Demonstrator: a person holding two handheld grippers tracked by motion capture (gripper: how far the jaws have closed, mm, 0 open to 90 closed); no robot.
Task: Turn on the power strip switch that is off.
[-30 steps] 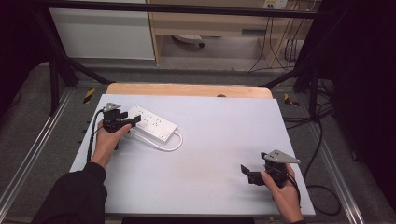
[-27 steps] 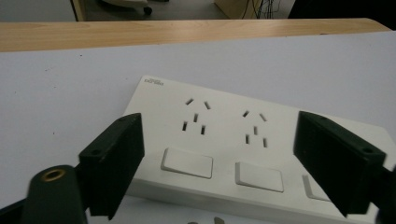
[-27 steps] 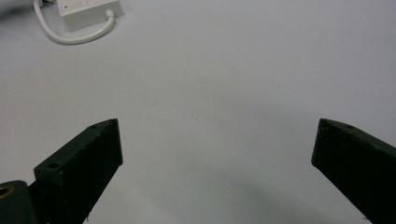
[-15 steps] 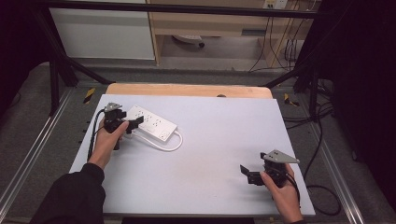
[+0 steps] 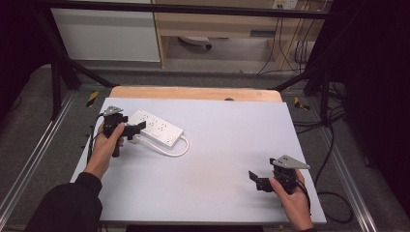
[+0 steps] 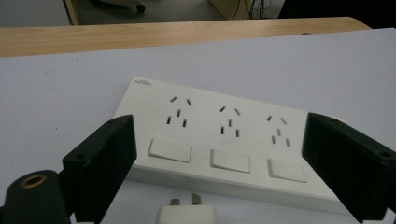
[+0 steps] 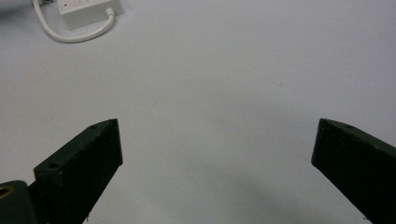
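High view, left claw (image 5: 136,129) spread, power strip (image 5: 155,127)

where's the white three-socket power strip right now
In the high view the white three-socket power strip lies on the far left of the white table, just ahead of the open left gripper, its white plug beside it.

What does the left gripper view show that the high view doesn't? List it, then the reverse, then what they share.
Left gripper view: the socket slots on the power strip, its three rocker switches, and the prongs of a white plug lying just in front of it. High view: the cable looping from the strip's end, the open right gripper at the table's near right, and the wooden edge beyond. Both: the power strip on the white table.
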